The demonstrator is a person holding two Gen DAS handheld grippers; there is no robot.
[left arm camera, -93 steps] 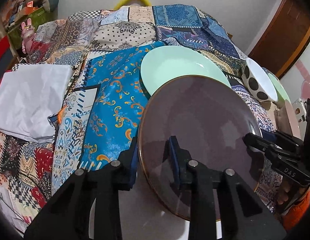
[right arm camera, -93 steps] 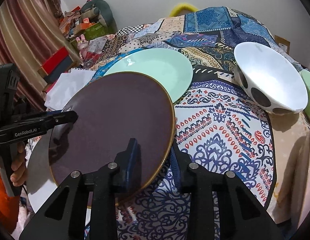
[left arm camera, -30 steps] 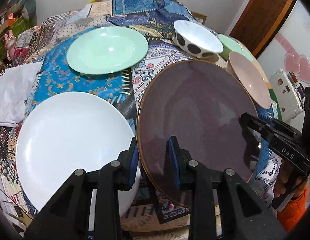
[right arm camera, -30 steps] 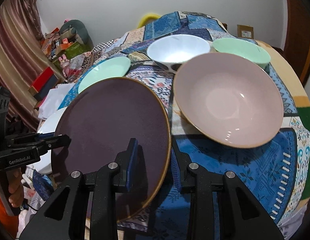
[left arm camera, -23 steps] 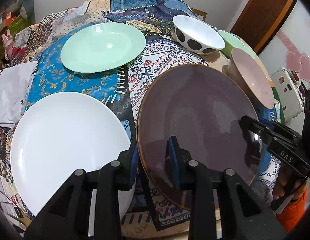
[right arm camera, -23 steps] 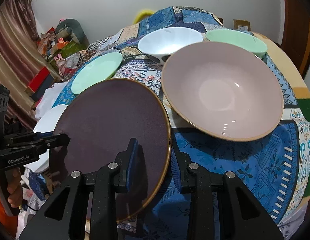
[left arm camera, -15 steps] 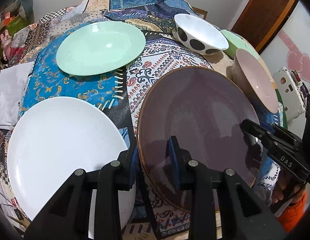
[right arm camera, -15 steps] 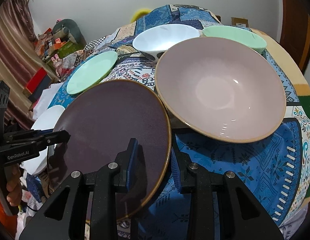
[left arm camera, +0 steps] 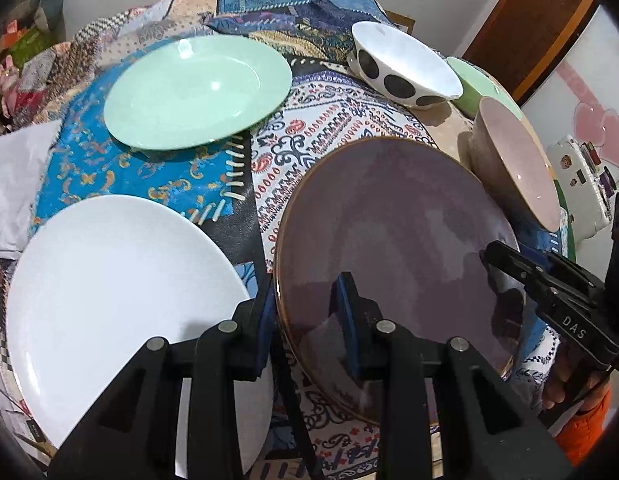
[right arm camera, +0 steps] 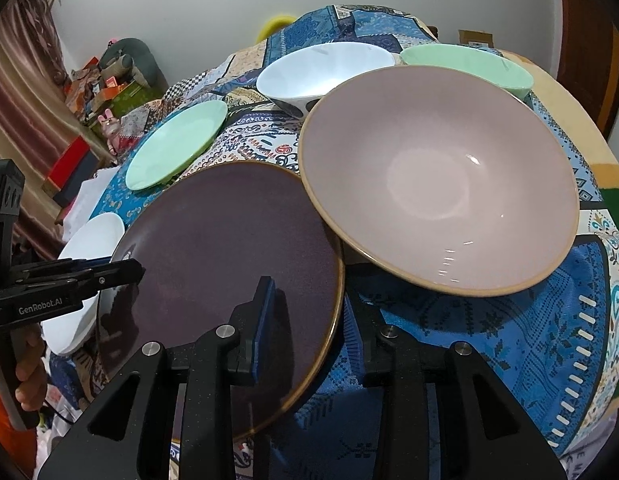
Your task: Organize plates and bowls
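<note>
Purple plate (right arm camera: 229, 256) carried rightward, rim now touching pink bowl (right arm camera: 437, 176); left claw (left arm camera: 305, 312), right claw (right arm camera: 309, 320) clamped on opposite rims

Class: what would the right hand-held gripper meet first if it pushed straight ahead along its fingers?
Probably the large pink ceramic bowl. The right hand-held gripper is clamped on the rim of the dark purple round plate, and the bowl sits just beyond that rim, slightly right; depth is hard to judge.

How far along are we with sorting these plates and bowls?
Early, it seems. Nothing is stacked yet. In hand: both the left gripper and the right gripper clamp the dark plate. Left: white plate, green plate, pink bowl, spotted bowl, green bowl.
</note>
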